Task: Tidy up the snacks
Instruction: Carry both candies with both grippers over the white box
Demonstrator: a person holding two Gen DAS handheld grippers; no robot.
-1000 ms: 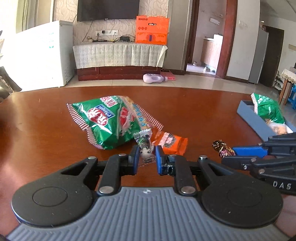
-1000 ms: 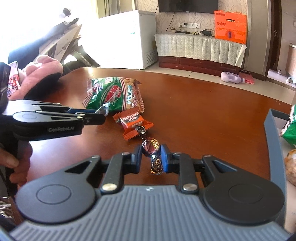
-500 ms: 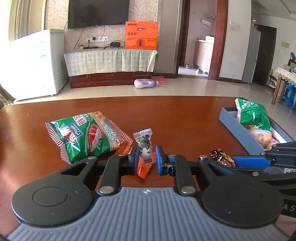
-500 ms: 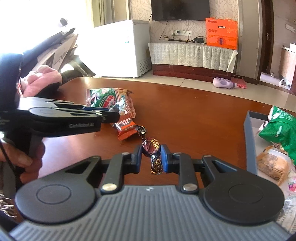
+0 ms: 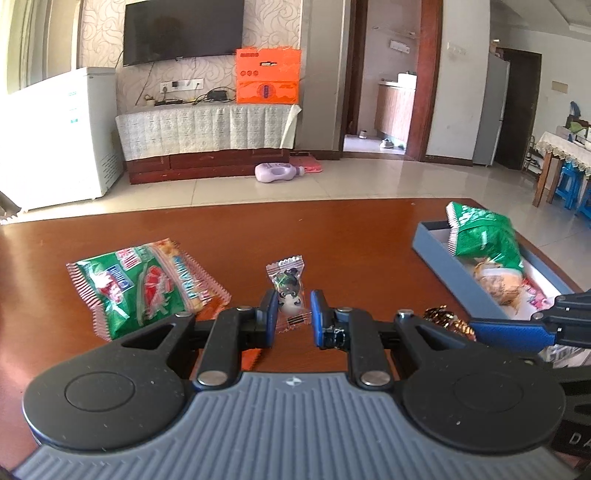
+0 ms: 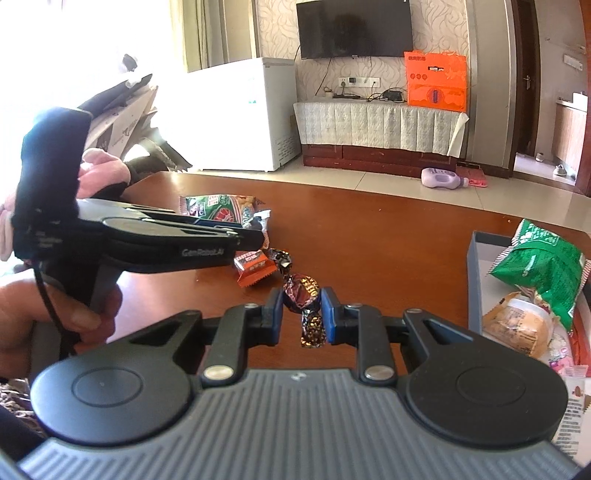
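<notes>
Both grippers have lifted off the desk and swung toward the blue tray at right. Left gripper fingers grip a clear-wrapped candy; right gripper fingers clamp a brown foil candy, ready to drop in.

Home living room, wall television, white chest freezer, lace-covered cabinet, tiled floor

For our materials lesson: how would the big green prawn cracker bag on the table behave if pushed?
The green prawn cracker bag looks puffed and crinkly, so probably light and floppy. It lies flat, so it would likely slide on the glossy table, not roll.
</notes>
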